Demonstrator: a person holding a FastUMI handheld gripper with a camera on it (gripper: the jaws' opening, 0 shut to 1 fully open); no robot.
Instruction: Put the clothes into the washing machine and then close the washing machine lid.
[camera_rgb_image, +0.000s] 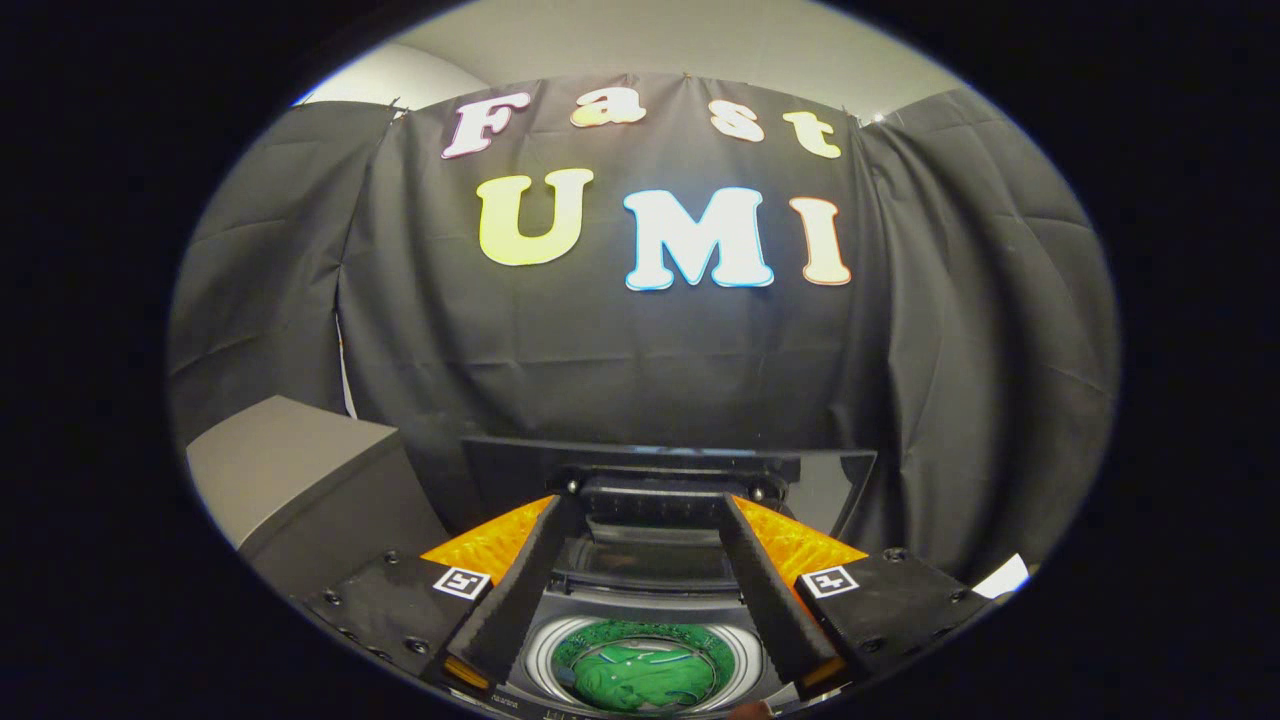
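I had the gripper (650, 520) spread open and grasping nothing, its fingers (520, 590) reaching toward the raised lid (665, 465) of the washing machine (640, 600). The green clothes (640, 675) lay inside the drum, between the fingers. A grey box (300, 470) stood beside the machine.

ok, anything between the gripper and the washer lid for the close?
Nothing visible. The open gripper has its fingertips at the raised lid; the green clothes already lie in the drum below.
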